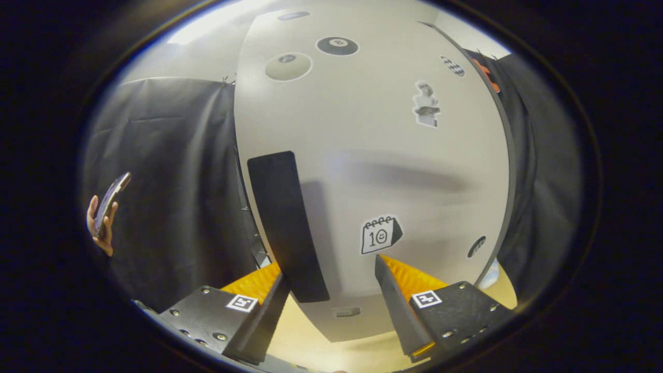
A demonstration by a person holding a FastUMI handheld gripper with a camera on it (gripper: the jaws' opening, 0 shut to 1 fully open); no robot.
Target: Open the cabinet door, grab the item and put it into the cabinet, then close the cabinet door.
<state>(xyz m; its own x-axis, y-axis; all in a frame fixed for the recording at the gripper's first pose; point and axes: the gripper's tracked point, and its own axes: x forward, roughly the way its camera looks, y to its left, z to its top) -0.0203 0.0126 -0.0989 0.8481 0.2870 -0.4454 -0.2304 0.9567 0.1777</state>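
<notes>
ahead: cabinet door (pixel 373 171) blocks the way, close before the spread gripper (pixel 329 269) | between fingers: black handle (pixel 287 228) | below: bare table (pixel 311 336)

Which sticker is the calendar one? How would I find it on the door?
Start at the big white cabinet door right ahead of the open gripper. Go low on the door, right of the tall black handle, just above the right finger. The calendar sticker is the one with rings on top, a number and a smiley face; the other stickers are balls or a statue.
</notes>
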